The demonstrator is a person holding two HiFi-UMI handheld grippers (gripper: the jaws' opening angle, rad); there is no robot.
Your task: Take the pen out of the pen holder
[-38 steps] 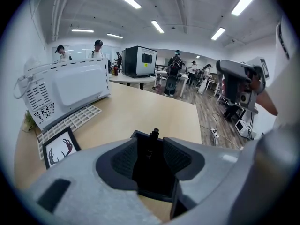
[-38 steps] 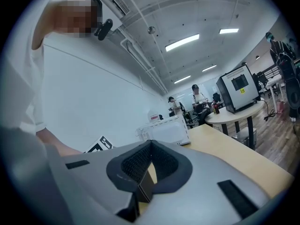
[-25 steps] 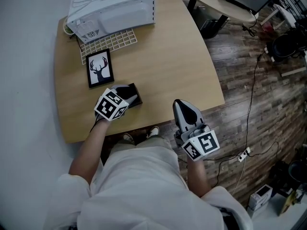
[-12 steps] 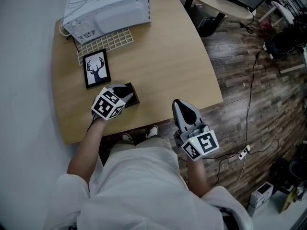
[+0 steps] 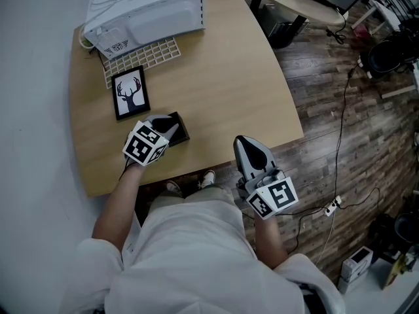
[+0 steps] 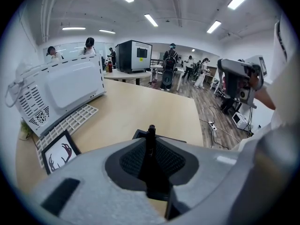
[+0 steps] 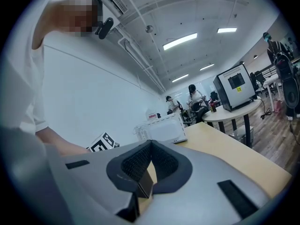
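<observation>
Left gripper [image 5: 170, 125] jaws, just closing, pinch the pen [image 6: 151, 135] above the pen holder [image 5: 181, 130]. Right gripper [image 7: 149, 146], lower centre, has its jaws pressed together, empty.

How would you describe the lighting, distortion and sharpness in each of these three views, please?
Head view: even, soft light, sharp throughout, edges of the table bowed a little. Left gripper view: strong fisheye with black corners, ceiling lights glaring, pen a dark silhouette. Right gripper view: same fisheye, a mosaic patch top left.

Table [image 5: 222, 77] pale wood, matt. Floor [image 5: 327, 156] dark wood planks. Microwave [image 5: 147, 8] white, smooth. Pads [image 6: 133, 161] of left gripper [image 6: 151, 139] black, ribbed.
</observation>
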